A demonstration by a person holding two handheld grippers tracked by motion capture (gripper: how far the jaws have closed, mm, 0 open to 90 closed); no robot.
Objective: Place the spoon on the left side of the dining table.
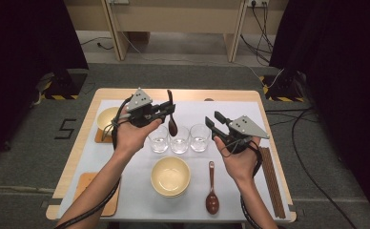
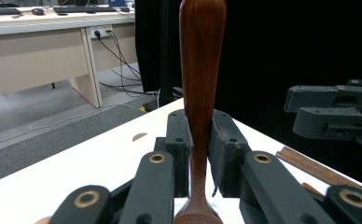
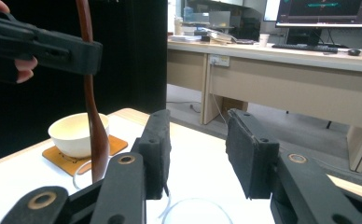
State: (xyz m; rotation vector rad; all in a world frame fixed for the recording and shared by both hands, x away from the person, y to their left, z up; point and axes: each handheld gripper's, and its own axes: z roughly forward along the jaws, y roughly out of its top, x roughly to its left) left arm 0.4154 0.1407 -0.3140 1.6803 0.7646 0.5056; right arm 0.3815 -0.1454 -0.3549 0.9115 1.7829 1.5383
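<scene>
My left gripper point(image 1: 169, 110) is shut on the handle of a dark wooden spoon point(image 1: 172, 125). It holds the spoon upright, bowl end down, just above the row of three clear glasses point(image 1: 179, 140). In the left gripper view the spoon handle point(image 2: 201, 79) is pinched between the two black pads. My right gripper point(image 1: 212, 119) hovers over the rightmost glass point(image 1: 200, 137), its jaws open with nothing between them point(image 3: 198, 144). In the right gripper view the held spoon point(image 3: 95, 140) hangs at the left, and a glass rim point(image 3: 195, 209) shows below the jaws.
A cream bowl point(image 1: 170, 176) sits at the front centre, with a second wooden spoon point(image 1: 211, 193) to its right. Another cream bowl point(image 1: 107, 118) rests on a coaster at the back left. Brown chopsticks point(image 1: 272, 181) lie along the right edge. An empty coaster point(image 1: 86, 183) lies front left.
</scene>
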